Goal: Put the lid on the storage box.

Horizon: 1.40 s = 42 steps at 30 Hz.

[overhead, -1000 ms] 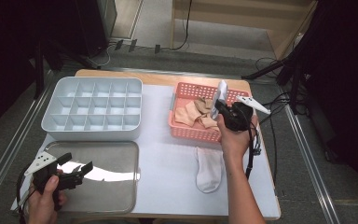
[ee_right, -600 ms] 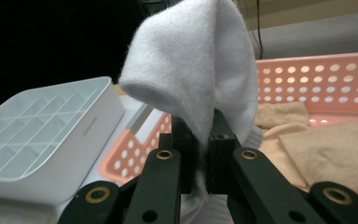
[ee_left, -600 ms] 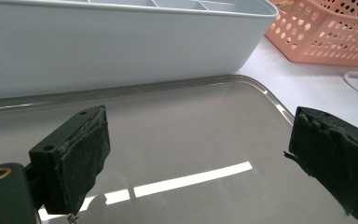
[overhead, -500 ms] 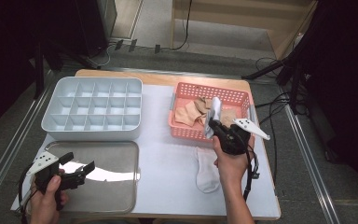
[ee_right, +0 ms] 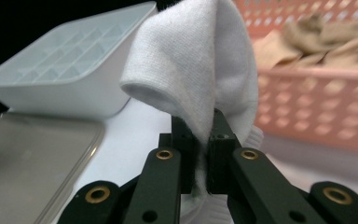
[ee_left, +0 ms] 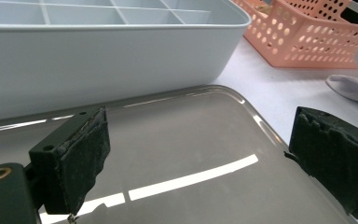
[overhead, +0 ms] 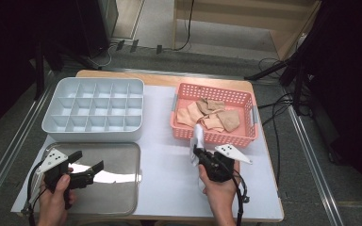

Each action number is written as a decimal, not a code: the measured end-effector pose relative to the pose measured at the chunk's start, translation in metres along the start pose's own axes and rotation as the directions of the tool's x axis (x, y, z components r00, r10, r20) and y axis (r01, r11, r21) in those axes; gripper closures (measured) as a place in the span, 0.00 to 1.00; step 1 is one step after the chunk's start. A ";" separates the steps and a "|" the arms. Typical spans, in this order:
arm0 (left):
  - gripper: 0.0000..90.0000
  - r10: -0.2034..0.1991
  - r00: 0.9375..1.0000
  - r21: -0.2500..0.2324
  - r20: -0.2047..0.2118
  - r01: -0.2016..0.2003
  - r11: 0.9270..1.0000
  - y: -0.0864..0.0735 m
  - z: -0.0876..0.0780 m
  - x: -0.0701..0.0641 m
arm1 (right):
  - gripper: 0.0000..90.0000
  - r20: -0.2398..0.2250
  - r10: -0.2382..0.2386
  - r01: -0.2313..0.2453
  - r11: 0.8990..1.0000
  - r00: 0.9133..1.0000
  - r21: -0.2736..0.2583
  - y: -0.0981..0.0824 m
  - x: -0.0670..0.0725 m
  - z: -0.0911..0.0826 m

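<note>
- The left gripper [overhead: 86, 170] sits at the near left of the worktop [overhead: 165, 165], held in the person's left hand [overhead: 56, 202]. Its fingers [ee_left: 81, 154] stand wide apart with nothing between them, hovering just over the metal tray [overhead: 122, 188].
- The metal tray lies flat at the near left edge; its shiny surface reflects a bright strip of light. No writing can be read on it.
- Behind the tray, touching or just beside its far edge, stands the pale grey divided box [overhead: 94, 110], with a grid of compartments. It carries no label that can be read.
- Right of centre, the right gripper [overhead: 197, 149] is held in the person's right hand [overhead: 219, 193], pointing away from the person toward the basket. Its fingers [ee_right: 184, 154] are clamped on the white sock [ee_right: 196, 70].
- The white sock stands up from the clamped fingers, folded over itself, just in front of the basket's near wall; its lower part hangs below the fingers.
- On the far right stands the pink basket [overhead: 217, 136], perforated on its walls, holding a heap of beige socks [overhead: 209, 115]. No brand or lettering is visible on it.
</note>
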<state>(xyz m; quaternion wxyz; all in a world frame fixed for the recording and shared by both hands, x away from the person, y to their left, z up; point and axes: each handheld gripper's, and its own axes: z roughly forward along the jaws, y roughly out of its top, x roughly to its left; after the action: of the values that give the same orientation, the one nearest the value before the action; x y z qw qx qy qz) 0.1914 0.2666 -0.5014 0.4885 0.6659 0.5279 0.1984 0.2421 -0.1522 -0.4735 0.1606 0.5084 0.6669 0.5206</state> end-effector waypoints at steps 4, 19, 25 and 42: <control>0.07 0.005 1.000 0.006 0.024 -0.005 1.000 0.004 0.010 -0.011 | 0.95 -0.017 0.001 0.000 0.998 1.000 0.056 -0.021 0.007 0.012; 0.07 0.013 0.996 0.037 0.083 -0.016 0.999 0.008 0.053 -0.050 | 0.51 0.034 0.011 -0.011 1.000 0.999 0.002 -0.017 -0.016 -0.019; 0.07 0.042 0.994 0.047 0.104 -0.047 0.998 0.007 0.054 -0.056 | 0.35 0.225 -0.105 0.065 0.982 0.969 0.178 -0.036 -0.032 -0.007; 0.07 0.036 0.991 0.055 0.126 -0.043 0.998 0.006 0.055 -0.056 | 0.89 0.390 -0.126 0.082 0.988 0.912 0.130 -0.022 -0.064 -0.011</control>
<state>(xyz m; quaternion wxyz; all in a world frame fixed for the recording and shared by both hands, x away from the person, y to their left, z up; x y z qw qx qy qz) 0.2171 0.1924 -0.5064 0.4972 0.7010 0.4886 0.1507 0.2503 -0.2109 -0.5085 0.2915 0.5752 0.6744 0.3596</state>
